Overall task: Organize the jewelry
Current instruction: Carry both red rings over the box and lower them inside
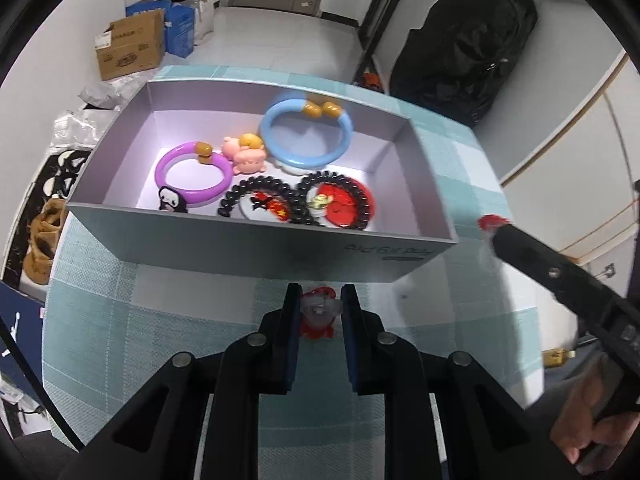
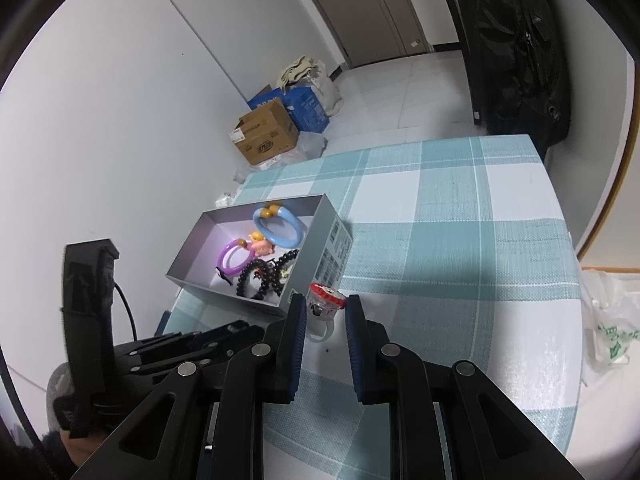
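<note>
The left gripper [image 1: 318, 312] is pinching a red-and-clear ring [image 1: 318, 314], with the open box [image 1: 256, 236] lying just ahead of its tips. The right gripper [image 2: 325, 312] is clamping a red-topped ring [image 2: 326, 300] beside the box's [image 2: 320, 248] near corner, so both are sitting equally close.

- White walls [image 2: 120, 100] bound the room, over a pale tiled floor [image 2: 400, 92].
- A closed grey-beige door [image 2: 380, 8] stands at the far end.
- A brown cardboard box [image 2: 264, 136] and a blue box [image 2: 306, 110] sit against the wall.
- A black bag [image 1: 468, 44] stands beyond the surface [image 2: 460, 220], which wears a teal-and-white check cloth.
</note>
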